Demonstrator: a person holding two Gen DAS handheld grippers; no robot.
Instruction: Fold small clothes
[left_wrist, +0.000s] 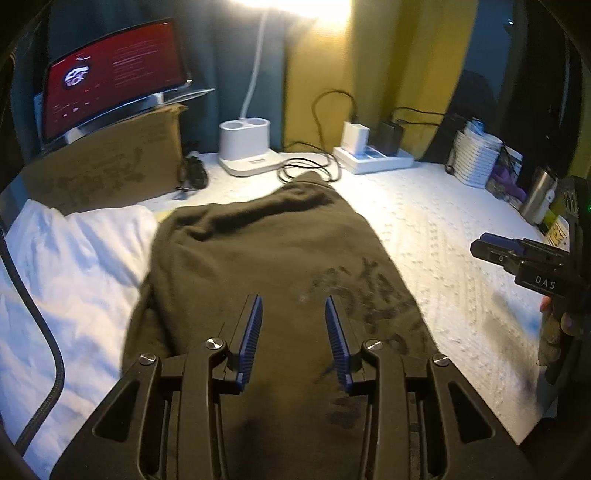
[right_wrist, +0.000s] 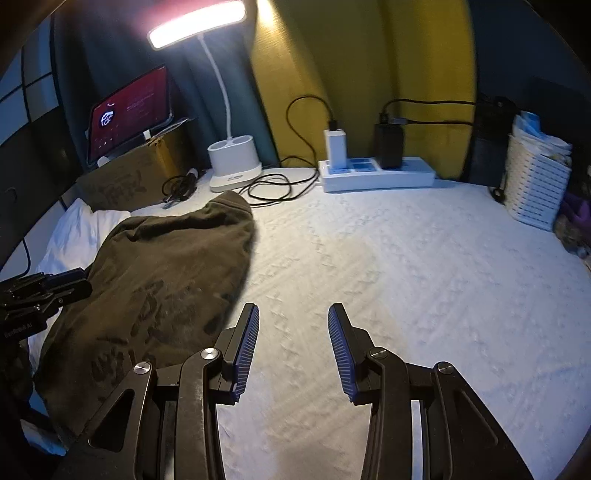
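A dark olive garment (left_wrist: 266, 258) with a dark printed design lies on the white textured surface (left_wrist: 443, 229), partly over a white cloth (left_wrist: 74, 258). My left gripper (left_wrist: 293, 301) is open and empty, just above the garment's near part. My right gripper (right_wrist: 293, 308) is open and empty over bare surface, to the right of the garment (right_wrist: 166, 266). The right gripper also shows at the right edge of the left wrist view (left_wrist: 480, 243), the left one at the left edge of the right wrist view (right_wrist: 74, 282).
At the back stand a lit desk lamp base (left_wrist: 245, 146), a power strip with chargers (left_wrist: 373, 155), loose black cables (left_wrist: 306, 166), a tablet (left_wrist: 114, 74) on a cardboard box (left_wrist: 110, 166). A white basket (right_wrist: 535, 184) and a metal cup (left_wrist: 537, 201) stand at the right.
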